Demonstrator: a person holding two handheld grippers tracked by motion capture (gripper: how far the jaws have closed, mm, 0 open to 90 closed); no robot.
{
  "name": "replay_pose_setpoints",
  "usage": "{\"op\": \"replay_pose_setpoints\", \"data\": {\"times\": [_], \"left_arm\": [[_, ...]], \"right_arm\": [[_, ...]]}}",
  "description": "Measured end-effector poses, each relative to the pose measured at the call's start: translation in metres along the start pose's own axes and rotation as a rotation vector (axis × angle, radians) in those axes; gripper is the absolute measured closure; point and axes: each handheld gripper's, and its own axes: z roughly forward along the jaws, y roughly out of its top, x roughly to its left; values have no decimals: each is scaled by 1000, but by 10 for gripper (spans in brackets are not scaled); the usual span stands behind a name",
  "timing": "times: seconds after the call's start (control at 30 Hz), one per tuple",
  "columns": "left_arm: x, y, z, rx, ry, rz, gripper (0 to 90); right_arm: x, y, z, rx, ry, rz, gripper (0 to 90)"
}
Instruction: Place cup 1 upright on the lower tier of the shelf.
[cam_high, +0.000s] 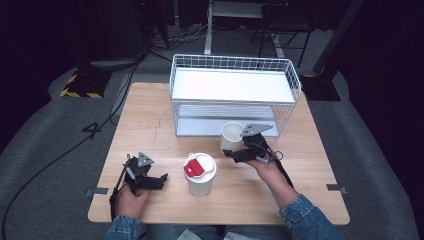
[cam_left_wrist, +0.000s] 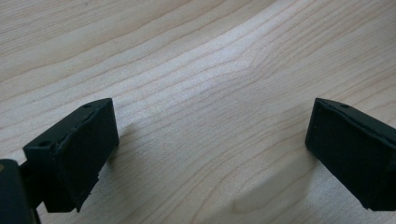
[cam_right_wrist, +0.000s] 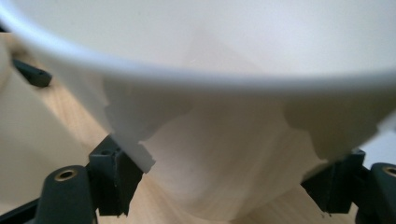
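From the high view I see my right tool (cam_high: 231, 153) clamped on an open white cup (cam_high: 232, 137), which it holds just in front of the wire rack (cam_high: 235, 95), between the rack and a second cup (cam_high: 200, 174) that stands mid-tabletop under a white lid with a red tab. The right gripper view adds what that view cannot: the cup (cam_right_wrist: 219, 154) is thin, smooth paper, its rolled rim a blurred band across the top, and its wall looks dented inward where the black jaws press it from both sides; the cup's base is cut off at the bottom edge. My left tool (cam_high: 162, 179) rests low on the tabletop (cam_high: 150, 115) near the front left, apart from both cups. In the left gripper view its jaws (cam_left_wrist: 210, 154), blocky with matte black pads, stand wide apart with bare pale wood grain between them. The rack is white mesh with a flat upper shelf; its lower level is partly hidden behind the mesh.
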Motion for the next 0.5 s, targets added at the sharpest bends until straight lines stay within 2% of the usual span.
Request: {"op": "replay_pose_setpoints", "data": {"times": [0.23,0.5], "left_arm": [[0,0,0,0,0,1,31],[0,0,0,0,0,2,31]], "right_arm": [[-15,9,6,13,-21,27,239],[-29,15,15,23,-82,43,238]]}}
